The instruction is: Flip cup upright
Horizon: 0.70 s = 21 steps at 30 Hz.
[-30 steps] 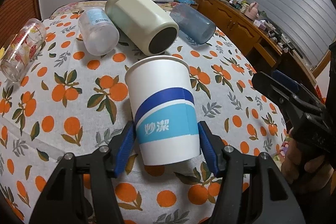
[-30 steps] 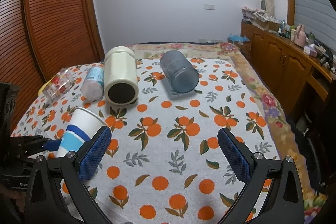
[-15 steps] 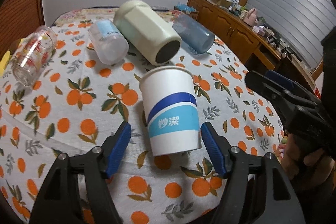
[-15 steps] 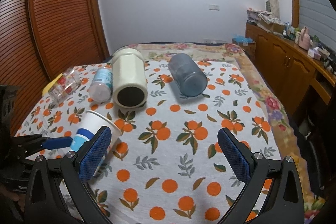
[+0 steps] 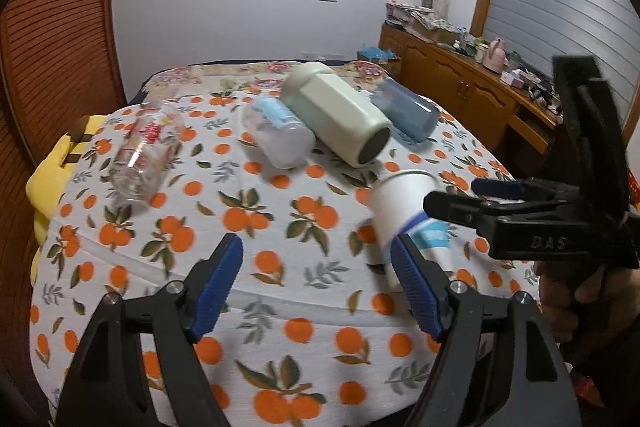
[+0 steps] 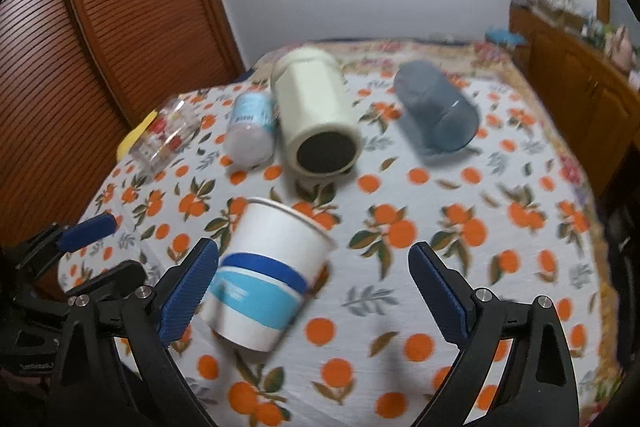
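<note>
your left gripper (image 5: 316, 281) is spread wide and holds nothing; its blue pads (image 5: 218, 279) hang over bare cloth (image 5: 280, 267). the cup (image 5: 404, 215) stands upright on the cloth, mouth up, just beyond and right of your left gripper's right finger, outside the gap. in the left wrist view that finger's tip overlaps the cup's lower wall; you cannot tell whether they touch.

your right gripper (image 6: 314, 285) is spread wide too, gripping nothing. the cup (image 6: 266, 273) sits in the left part of its gap, close beside the left pad (image 6: 188, 287) and well apart from the right one. whether pad and cup touch is unclear, since the view is blurred. seen from the left wrist, the right gripper (image 5: 460, 197) reaches in from the right, level and low, its fingers crossing in front of the cup's band, with your right hand (image 5: 588, 291) wrapped round the handle. seen from the right wrist, the left gripper (image 6: 76, 247) sits low at the left, tips pointing toward the cup.

beyond both grippers four vessels lie on their sides: a glass (image 5: 142, 155) far left, a clear bottle (image 5: 280, 135), a cream jar (image 5: 340, 119) with its dark end facing you, and a blue cup (image 5: 404, 115) to the right.
</note>
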{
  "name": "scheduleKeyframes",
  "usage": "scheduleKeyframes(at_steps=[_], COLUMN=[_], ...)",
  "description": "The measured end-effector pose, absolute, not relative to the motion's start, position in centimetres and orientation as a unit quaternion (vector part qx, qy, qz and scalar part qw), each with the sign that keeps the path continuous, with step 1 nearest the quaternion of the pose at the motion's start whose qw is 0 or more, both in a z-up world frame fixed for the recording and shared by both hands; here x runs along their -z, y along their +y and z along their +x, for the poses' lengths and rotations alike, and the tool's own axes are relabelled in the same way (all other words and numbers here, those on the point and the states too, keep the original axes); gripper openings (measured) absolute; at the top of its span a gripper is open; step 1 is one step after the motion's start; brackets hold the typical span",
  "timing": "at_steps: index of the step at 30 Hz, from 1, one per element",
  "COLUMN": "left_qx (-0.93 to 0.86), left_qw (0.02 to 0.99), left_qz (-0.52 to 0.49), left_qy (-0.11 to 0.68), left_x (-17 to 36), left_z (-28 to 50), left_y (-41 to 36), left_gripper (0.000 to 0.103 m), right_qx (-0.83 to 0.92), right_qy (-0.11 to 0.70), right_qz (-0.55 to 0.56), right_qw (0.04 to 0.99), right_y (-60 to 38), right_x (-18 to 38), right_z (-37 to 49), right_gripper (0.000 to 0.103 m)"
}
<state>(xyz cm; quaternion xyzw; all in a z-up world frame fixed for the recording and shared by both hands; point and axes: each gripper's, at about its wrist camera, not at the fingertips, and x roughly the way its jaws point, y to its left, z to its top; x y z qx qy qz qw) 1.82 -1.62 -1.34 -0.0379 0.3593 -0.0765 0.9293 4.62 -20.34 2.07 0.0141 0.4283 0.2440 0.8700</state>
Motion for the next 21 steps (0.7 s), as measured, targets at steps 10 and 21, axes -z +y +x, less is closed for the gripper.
scheduleKeyframes(at_steps=[10, 21], left_qx=[0.064, 0.063], left_qw=[0.931, 0.927], left_qz=[-0.05, -0.049], left_qy=[0.357, 0.365], left_x=[1.7, 2.3], left_z=[1.6, 1.6], left_y=[-0.1, -0.3], left_gripper=[0.077, 0.077], right_qx=[-0.257, -0.257], right_qy=[0.512, 0.545], right_qz=[0.076, 0.076], right_qw=[0.816, 0.795], right_y=[-20.2, -19.5], right_x=[0.5, 1.3], right_z=[7.2, 9.3], right_gripper=[0.082, 0.082])
